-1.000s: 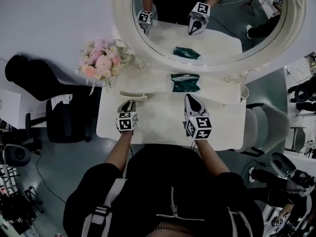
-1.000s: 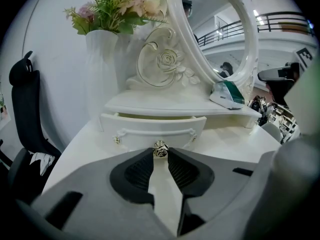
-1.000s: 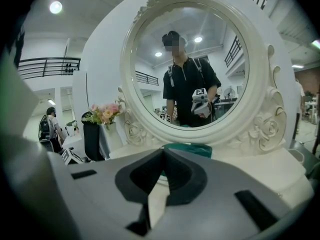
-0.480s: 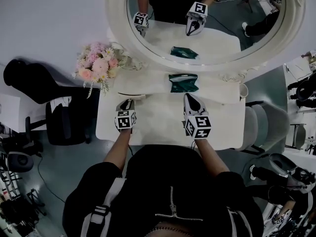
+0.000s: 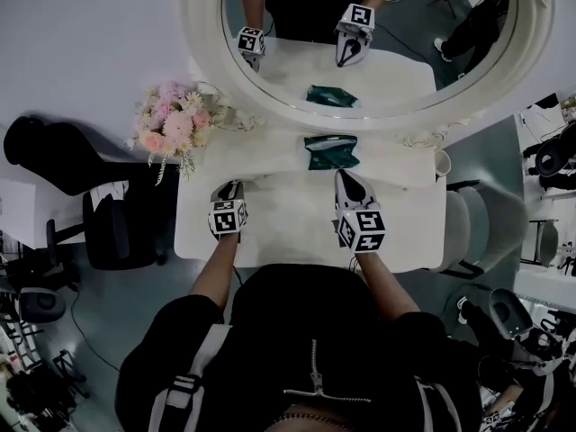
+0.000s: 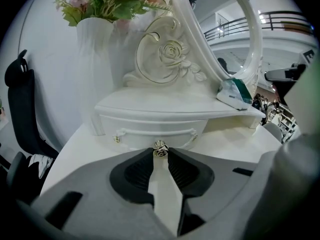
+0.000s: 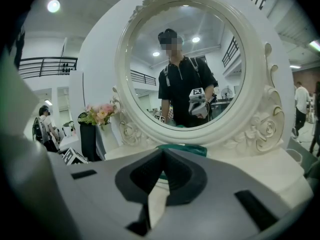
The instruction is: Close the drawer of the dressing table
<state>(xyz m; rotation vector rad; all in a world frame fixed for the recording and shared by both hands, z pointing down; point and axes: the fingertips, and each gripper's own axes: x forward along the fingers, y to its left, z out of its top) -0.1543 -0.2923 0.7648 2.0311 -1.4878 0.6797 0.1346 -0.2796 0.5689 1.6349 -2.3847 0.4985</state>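
Note:
The white dressing table (image 5: 288, 228) carries a raised shelf under an oval mirror (image 5: 360, 61). A small drawer (image 6: 145, 130) sits under that shelf at the left, its front close to flush. My left gripper (image 5: 232, 187) (image 6: 160, 155) is shut on the drawer's small metal knob (image 6: 160, 148), pinched at the jaw tips. My right gripper (image 5: 345, 180) (image 7: 162, 156) hovers over the tabletop to the right, shut with nothing held, pointing at a green packet (image 5: 331, 149) (image 7: 192, 149) on the shelf.
A vase of pink flowers (image 5: 173, 124) (image 6: 95, 59) stands at the shelf's left end. A white cup (image 5: 443, 163) sits at the right end. A black chair (image 5: 112, 228) is left of the table and a pale chair (image 5: 477, 228) is on the right.
The drawer front that stuck out ahead of the left gripper has slid in under the shelf. The left gripper stayed on the knob. The right gripper kept still.

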